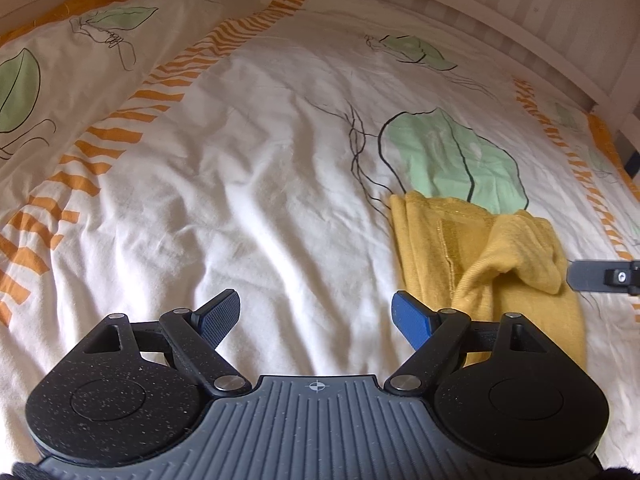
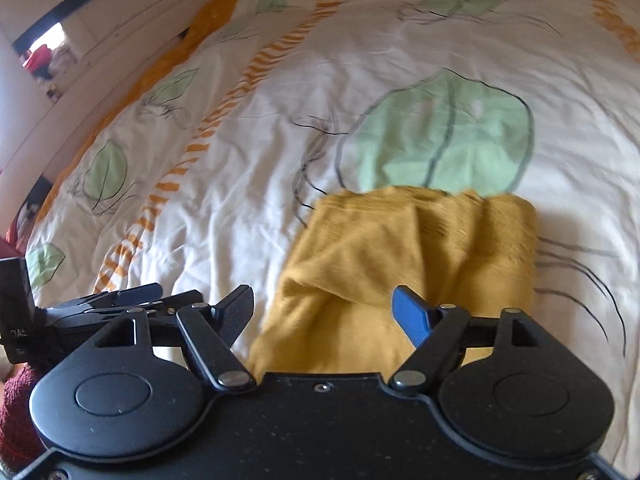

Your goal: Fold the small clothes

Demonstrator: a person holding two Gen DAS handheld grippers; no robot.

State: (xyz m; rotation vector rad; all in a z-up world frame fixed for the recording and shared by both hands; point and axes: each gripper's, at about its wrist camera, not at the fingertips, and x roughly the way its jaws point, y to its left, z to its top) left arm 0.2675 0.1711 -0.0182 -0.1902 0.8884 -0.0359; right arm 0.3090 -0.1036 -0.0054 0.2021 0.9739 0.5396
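Observation:
A small mustard-yellow garment point(image 1: 480, 248) lies folded into a rough strip on the bed, right of centre in the left wrist view; a loose flap is turned over its top. My left gripper point(image 1: 316, 316) is open and empty over bare sheet, just left of the garment. In the right wrist view the yellow garment point(image 2: 400, 248) lies straight ahead. My right gripper point(image 2: 324, 312) is open above its near end and holds nothing. The left gripper point(image 2: 132, 300) shows at that view's left edge, the right gripper's finger point(image 1: 600, 276) at the other view's right edge.
The bed is covered by a white duvet point(image 1: 240, 184) printed with green leaves and orange striped bands. A white bed frame point(image 1: 520, 36) runs along the far side. A dark red fabric thing point(image 2: 16, 412) sits at the lower left of the right wrist view.

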